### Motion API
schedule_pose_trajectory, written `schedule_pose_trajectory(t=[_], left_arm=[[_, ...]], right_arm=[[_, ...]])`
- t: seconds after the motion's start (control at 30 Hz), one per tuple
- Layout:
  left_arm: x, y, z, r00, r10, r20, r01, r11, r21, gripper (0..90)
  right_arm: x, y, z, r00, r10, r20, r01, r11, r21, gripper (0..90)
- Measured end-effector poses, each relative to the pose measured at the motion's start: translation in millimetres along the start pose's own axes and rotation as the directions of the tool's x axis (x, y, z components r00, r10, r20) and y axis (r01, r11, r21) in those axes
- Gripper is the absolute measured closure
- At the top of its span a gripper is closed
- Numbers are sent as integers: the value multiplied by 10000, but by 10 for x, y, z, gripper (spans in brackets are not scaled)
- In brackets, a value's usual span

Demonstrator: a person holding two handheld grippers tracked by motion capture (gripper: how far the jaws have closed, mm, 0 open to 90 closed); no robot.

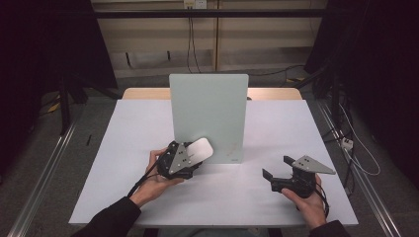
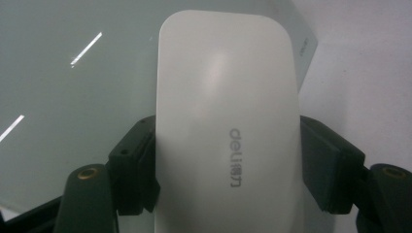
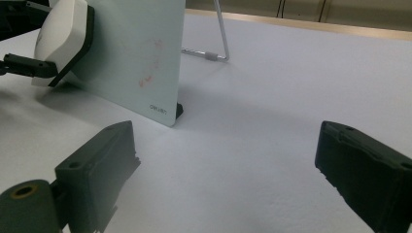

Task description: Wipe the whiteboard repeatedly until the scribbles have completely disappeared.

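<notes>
Your left gripper [image 1: 185, 159] clamped the eraser [image 1: 200, 148] against the board [image 1: 210, 108] at frame centre; faint marks [image 3: 150, 63] remained unwiped. Your right gripper [image 1: 279, 172] rested with jaws apart, lower right.

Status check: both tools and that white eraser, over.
Left tool shut on white eraser, eraser at the board. Right tool open, empty, over table. Nothing blocking.

The eraser [image 2: 226, 126] carried grey lettering reading "deli" followed by two small characters too blurred to read, running lengthwise along its white back. The board [image 3: 131, 53] bore a small dark mark at its lower corner, too small to make out, and faint reddish smudges above it that formed no legible word.
</notes>
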State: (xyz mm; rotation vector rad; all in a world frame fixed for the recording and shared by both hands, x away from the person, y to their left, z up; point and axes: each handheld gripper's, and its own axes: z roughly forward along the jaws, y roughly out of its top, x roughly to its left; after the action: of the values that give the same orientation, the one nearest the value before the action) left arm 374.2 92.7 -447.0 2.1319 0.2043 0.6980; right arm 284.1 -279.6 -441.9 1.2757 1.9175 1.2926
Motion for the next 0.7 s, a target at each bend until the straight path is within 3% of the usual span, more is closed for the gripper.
schedule_pose_trajectory(t=[0.13, 0.33, 0.7], left_arm=[[-12, 66, 47, 9999, 105, 20, -104, 9999, -94, 302], [13, 313, 161, 9997, 200, -152, -208, 9983, -539, 302], [-206, 541, 489, 9971, 576, 499, -539, 9958, -734, 302]], right_arm=[[-1, 0, 2, 10000, -1, -6, 1, 10000, -1, 76], [5, 4, 7, 10000, 16, -24, -16, 10000, 8, 76], [-1, 3, 0, 10000, -16, -27, 16, 10000, -49, 76]])
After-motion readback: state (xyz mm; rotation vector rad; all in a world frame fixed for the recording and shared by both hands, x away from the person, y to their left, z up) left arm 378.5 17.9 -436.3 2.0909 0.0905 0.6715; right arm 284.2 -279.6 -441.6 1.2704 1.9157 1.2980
